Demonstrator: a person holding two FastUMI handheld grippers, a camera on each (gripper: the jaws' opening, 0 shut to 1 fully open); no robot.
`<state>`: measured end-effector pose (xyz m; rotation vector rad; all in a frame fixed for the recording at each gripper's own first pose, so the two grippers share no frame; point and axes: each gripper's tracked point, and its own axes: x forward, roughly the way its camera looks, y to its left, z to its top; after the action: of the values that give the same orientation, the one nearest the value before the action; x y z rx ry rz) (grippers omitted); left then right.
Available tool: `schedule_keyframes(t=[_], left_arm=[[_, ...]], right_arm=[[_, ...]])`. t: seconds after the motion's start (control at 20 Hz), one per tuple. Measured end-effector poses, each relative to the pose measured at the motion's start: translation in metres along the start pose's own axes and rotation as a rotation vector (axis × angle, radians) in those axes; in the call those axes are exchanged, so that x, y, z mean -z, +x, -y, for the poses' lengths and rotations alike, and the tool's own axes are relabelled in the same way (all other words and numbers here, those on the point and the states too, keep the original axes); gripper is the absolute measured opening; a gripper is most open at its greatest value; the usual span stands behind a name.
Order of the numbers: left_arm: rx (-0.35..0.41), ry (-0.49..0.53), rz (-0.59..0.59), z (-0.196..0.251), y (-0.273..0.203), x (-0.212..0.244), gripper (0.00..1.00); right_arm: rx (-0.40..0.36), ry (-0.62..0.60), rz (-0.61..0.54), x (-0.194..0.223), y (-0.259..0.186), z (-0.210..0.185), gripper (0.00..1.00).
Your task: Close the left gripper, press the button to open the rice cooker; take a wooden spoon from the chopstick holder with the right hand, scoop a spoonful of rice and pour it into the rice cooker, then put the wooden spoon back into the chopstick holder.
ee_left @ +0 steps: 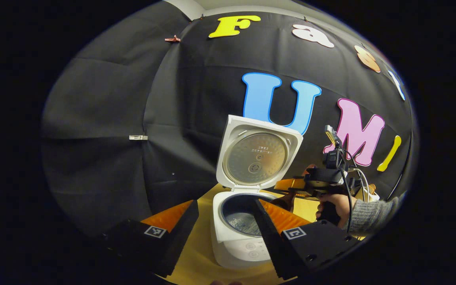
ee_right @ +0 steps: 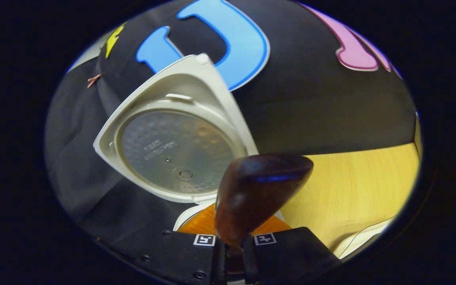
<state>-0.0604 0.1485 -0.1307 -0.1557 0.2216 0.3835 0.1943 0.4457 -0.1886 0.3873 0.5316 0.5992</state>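
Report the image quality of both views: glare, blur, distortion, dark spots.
Left gripper view: fisheye bends the booth wall; the rice cooker is sharp, its lid plate evenly lit, the inner pot dim; the left gripper fingers show soft. Right gripper view: the wooden spoon is close and blurred, with a bluish glint; the table is bright; the right gripper is dark.

Black cloth wall [ee_left: 105, 118] hangs in soft folds across the back, pinned by a small clip [ee_left: 138, 137] up and left of the claw. Ahead and below it, a pale wooden tabletop [ee_right: 354, 186] glows yellow under warm light, meeting the cloth's lower edge.
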Motion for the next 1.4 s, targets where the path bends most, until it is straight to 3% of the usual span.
schedule_keyframes(t=[0.15,0.3,0.5,0.65,1.0,1.4], left_arm=[[-0.010,-0.010,0.000,-0.004,-0.004,0.001,0.91],[-0.022,-0.017,0.003,-0.007,-0.011,0.003,0.91],[-0.027,-0.010,0.010,-0.009,-0.018,0.003,0.91],[-0.029,-0.007,0.015,-0.011,-0.021,0.001,0.91],[-0.032,-0.009,0.021,-0.013,-0.027,0.000,0.91],[-0.034,-0.006,0.020,-0.011,-0.026,0.000,0.91]], right_arm=[[-0.011,-0.144,-0.019,0.005,0.004,-0.015,0.21],[-0.027,-0.376,-0.023,0.009,0.005,-0.027,0.20],[-0.087,-0.725,0.044,0.014,-0.005,-0.056,0.20],[-0.115,-0.885,0.093,0.017,-0.015,-0.077,0.20],[-0.150,-1.152,0.163,0.023,-0.028,-0.103,0.20],[-0.135,-1.171,0.145,0.025,-0.023,-0.093,0.20]])
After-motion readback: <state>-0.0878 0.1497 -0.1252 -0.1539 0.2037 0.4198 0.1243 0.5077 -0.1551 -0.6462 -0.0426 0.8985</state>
